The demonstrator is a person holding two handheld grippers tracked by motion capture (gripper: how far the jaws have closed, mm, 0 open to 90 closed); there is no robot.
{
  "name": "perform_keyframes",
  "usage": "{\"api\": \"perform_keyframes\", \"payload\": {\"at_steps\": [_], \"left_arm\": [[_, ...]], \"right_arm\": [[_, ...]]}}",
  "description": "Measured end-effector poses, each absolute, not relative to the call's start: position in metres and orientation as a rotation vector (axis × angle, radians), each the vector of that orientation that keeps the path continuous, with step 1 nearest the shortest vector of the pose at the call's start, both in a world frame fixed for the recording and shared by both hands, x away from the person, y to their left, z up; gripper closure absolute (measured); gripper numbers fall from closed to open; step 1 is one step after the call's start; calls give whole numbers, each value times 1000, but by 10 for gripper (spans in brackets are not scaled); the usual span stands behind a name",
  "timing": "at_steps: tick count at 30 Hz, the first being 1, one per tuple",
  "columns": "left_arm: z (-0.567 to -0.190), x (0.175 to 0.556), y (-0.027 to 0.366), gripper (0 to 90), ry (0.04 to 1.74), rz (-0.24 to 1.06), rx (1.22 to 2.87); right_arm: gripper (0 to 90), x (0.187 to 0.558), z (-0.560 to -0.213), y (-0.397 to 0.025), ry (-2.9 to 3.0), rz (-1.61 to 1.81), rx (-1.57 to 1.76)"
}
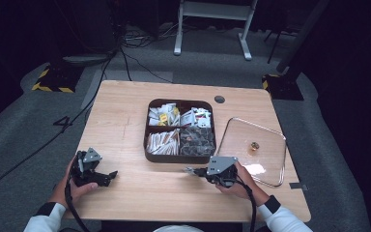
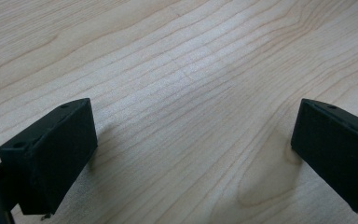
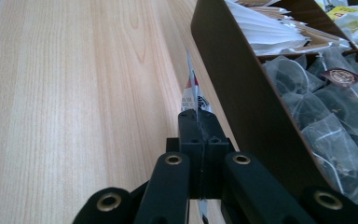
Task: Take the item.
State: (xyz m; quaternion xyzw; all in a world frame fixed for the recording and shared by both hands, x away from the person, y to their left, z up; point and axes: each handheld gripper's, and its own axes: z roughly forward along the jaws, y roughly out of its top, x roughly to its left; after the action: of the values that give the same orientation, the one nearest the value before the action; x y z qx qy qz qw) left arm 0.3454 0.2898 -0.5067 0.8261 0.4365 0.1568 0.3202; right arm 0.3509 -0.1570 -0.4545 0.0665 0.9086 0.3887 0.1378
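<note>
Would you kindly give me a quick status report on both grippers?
Left gripper open over bare wooden table. Right gripper shut on thin printed packet, beside dark brown divided box. Nothing in the way.

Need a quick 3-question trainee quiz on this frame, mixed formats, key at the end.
1. True or false: the left gripper is open over bare table.
2. What does the right gripper hold? A) a thin packet B) a spoon C) nothing
3. Fill in: the clear lid lies on the table to the ____ of the brown box, seen from the person's side.

Key:
1. True. In the left gripper view the jaws stand wide apart with wood between them.
2. A. The jaws are shut on a packet, held edge-on just outside the box wall.
3. Right.
</note>
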Motion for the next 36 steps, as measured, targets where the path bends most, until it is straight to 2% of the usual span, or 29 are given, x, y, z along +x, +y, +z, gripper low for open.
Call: {"api": "perform_keyframes", "payload": {"at_steps": [9,11,18,23,26,36], "left_arm": [[-507,345,290,5,1146,413,2172],[-507,345,290,5,1147,412,2171],[-507,345,290,5,1147,409,2174],[-507,345,290,5,1147,409,2174],[-507,345,290,5,1147,409,2174],[-507,345,290,5,1147,409,2174]], "right_arm": [[756,347,-457,-152,2690,1120,146],[679,345,-458,-151,2718,1116,124],[523,343,-459,-155,2746,1121,162],[366,341,-460,-164,2752,1166,209],[334,340,-459,-169,2730,1173,224],[328,347,-450,-195,2642,1181,320]]}}
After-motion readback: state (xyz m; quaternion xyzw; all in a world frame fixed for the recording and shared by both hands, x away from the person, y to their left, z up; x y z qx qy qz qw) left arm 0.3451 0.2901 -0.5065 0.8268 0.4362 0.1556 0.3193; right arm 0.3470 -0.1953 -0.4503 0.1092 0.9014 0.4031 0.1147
